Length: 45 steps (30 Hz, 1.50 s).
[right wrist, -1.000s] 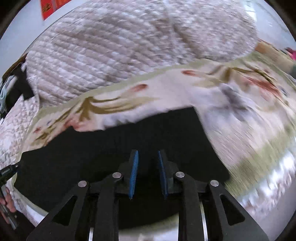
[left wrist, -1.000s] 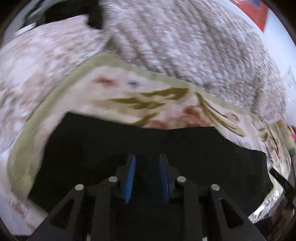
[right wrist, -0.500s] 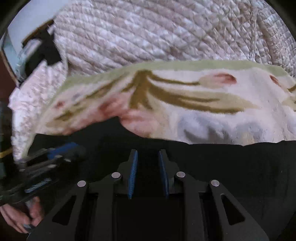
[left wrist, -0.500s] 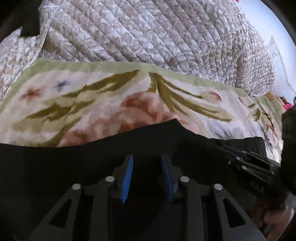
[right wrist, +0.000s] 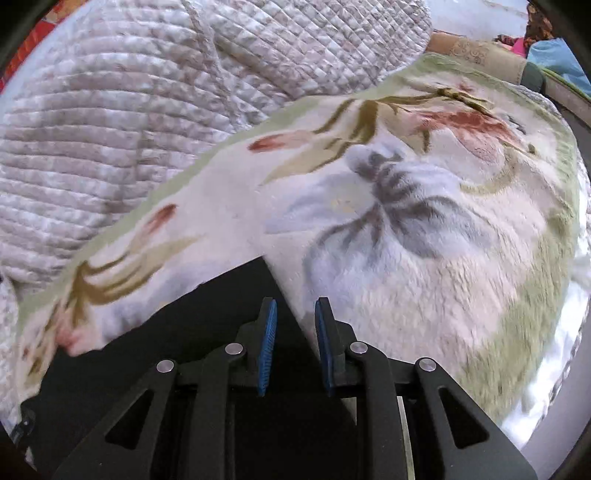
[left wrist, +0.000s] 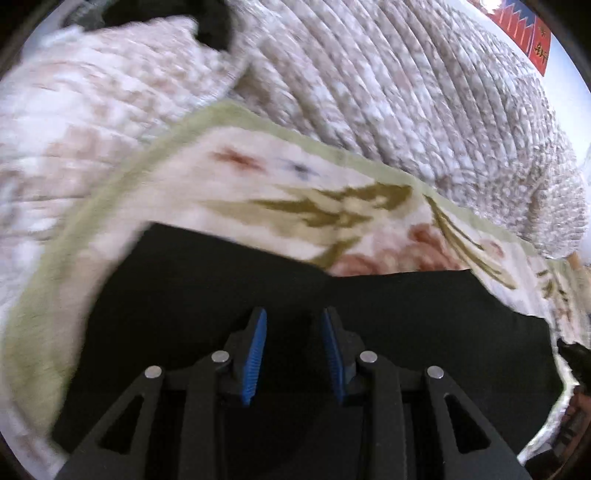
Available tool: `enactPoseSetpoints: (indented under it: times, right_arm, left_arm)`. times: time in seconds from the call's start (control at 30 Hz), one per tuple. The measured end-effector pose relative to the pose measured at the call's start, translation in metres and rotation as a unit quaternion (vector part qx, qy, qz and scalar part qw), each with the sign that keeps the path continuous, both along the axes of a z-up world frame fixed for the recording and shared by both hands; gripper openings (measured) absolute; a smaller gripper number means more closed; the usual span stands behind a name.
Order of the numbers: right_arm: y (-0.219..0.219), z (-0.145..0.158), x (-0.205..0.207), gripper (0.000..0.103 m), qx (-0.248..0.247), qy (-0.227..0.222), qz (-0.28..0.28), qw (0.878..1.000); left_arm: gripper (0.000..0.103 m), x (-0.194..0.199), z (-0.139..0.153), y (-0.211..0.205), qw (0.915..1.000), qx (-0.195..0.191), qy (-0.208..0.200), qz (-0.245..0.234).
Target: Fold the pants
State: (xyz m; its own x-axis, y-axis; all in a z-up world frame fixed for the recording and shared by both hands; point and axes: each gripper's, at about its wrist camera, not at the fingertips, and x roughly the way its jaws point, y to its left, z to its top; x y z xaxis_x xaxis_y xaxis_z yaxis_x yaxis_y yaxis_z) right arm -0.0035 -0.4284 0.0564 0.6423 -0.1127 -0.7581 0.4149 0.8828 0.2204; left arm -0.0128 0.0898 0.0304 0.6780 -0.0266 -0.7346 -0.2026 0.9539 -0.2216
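Black pants lie flat on a floral blanket; in the right wrist view the pants fill the lower left. My left gripper is open and empty, hovering over the middle of the pants. My right gripper is open and empty above the right end edge of the pants, where black cloth meets the blanket. The blue pads show nothing between them. The near part of the pants is hidden under the gripper bodies.
A quilted beige bedspread rises behind the blanket, and it also shows in the right wrist view. A red wall hanging is at the far right. The other gripper's edge shows at the right. Cushions and clutter lie beyond the bed.
Both grippers have swung apart again after meeting over the pants' middle: the left view turned back to the left end, the right view to the right end. Both stay open.
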Motion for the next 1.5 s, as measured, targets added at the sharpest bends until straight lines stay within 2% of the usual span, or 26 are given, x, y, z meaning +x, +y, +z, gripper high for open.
enactPoseSetpoints:
  times: [0.07,0.17,0.23,0.27,0.33,0.4,0.5,0.6,0.7,0.8,1.13,1.23,1.37,1.5]
  right_arm:
    - [0.025,0.008,-0.013,0.022,-0.017,-0.014,0.05,0.999]
    - [0.067,0.01,-0.035,0.028,-0.008,-0.027,0.127,0.992]
    - [0.092,0.003,-0.047,0.043,-0.013,-0.017,0.172,0.985]
    - [0.104,-0.004,-0.053,0.044,-0.017,-0.006,0.197,0.98]
    - [0.122,-0.011,-0.064,0.051,-0.051,-0.001,0.211,0.976]
    - [0.132,-0.011,-0.074,0.052,-0.081,-0.001,0.226,0.971]
    - [0.132,-0.017,-0.08,0.065,-0.064,0.005,0.24,0.969]
    - [0.133,-0.02,-0.078,0.068,-0.07,0.007,0.246,0.967]
    - [0.138,-0.024,-0.077,0.076,-0.085,0.009,0.257,0.963]
    - [0.141,-0.026,-0.078,0.076,-0.101,0.011,0.259,0.96]
    - [0.142,-0.026,-0.077,0.077,-0.103,0.011,0.256,0.961]
    - [0.14,-0.021,-0.08,0.077,-0.091,0.005,0.247,0.965]
    - [0.141,-0.011,-0.085,0.077,-0.064,-0.024,0.252,0.965]
    - [0.151,-0.008,-0.083,0.077,-0.063,-0.033,0.269,0.96]
  left_arm:
    - [0.034,-0.019,0.002,0.007,0.9999,0.004,-0.002,0.011]
    - [0.036,-0.049,0.002,0.019,0.9992,0.024,0.001,0.031]
    - [0.038,-0.067,-0.005,0.03,0.9983,0.022,0.015,0.051]
    - [0.038,-0.076,-0.006,0.033,0.9981,0.022,0.017,0.056]
    - [0.038,-0.091,-0.006,0.031,0.9982,0.036,0.009,0.048]
    - [0.038,-0.099,-0.004,0.027,0.9977,0.05,0.009,0.045]
    - [0.038,-0.103,-0.007,0.032,0.9978,0.043,0.01,0.049]
    - [0.038,-0.104,-0.006,0.036,0.9979,0.03,0.008,0.056]
    - [0.042,-0.108,-0.006,0.031,0.9978,0.04,0.008,0.052]
    - [0.043,-0.108,-0.007,0.025,0.9972,0.054,0.007,0.052]
    - [0.045,-0.106,-0.006,0.027,0.9967,0.064,0.005,0.049]
    - [0.045,-0.11,-0.001,0.035,0.9956,0.063,-0.005,0.07]
    - [0.045,-0.122,0.008,0.067,0.9896,0.038,-0.028,0.136]
    - [0.045,-0.124,-0.003,0.088,0.9892,-0.025,-0.021,0.143]
